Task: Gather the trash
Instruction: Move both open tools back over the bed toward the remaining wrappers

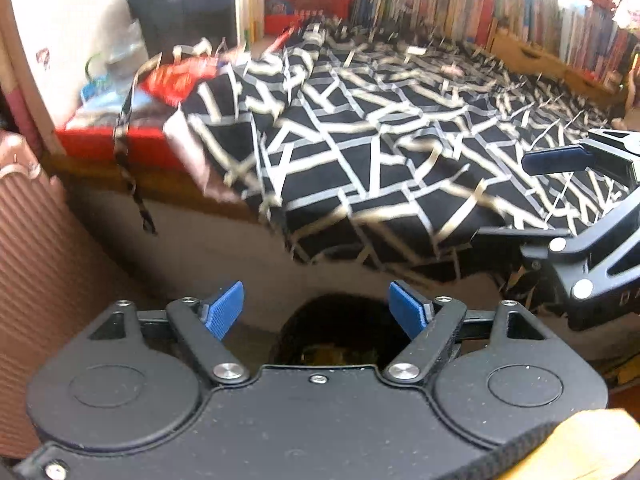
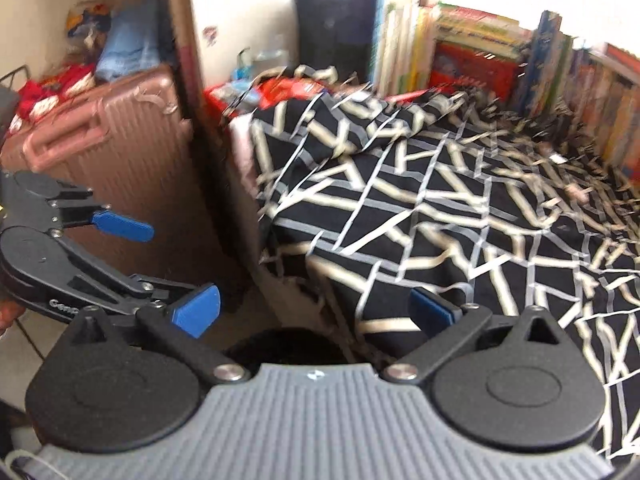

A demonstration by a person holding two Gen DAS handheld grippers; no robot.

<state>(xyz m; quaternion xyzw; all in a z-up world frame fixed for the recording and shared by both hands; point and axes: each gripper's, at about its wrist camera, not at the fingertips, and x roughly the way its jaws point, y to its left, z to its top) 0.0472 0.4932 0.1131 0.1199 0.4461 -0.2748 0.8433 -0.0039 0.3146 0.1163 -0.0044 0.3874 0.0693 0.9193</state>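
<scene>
Left wrist view, left gripper (image 1: 316, 310) wide and empty above dark bin (image 1: 340, 332), right gripper (image 2: 316, 308) wide too.

Bed cover (image 1: 360, 152): black, crossed by cream and grey bands in an irregular geometric grid
Suitcase (image 2: 120, 160): dusty pink, ribbed
Left gripper (image 1: 316, 312): black body, blue finger pads
Right gripper (image 2: 316, 312): black arms, grey ribbed body, blue pads
Books (image 2: 480, 48): mixed red, yellow, green, blue
</scene>
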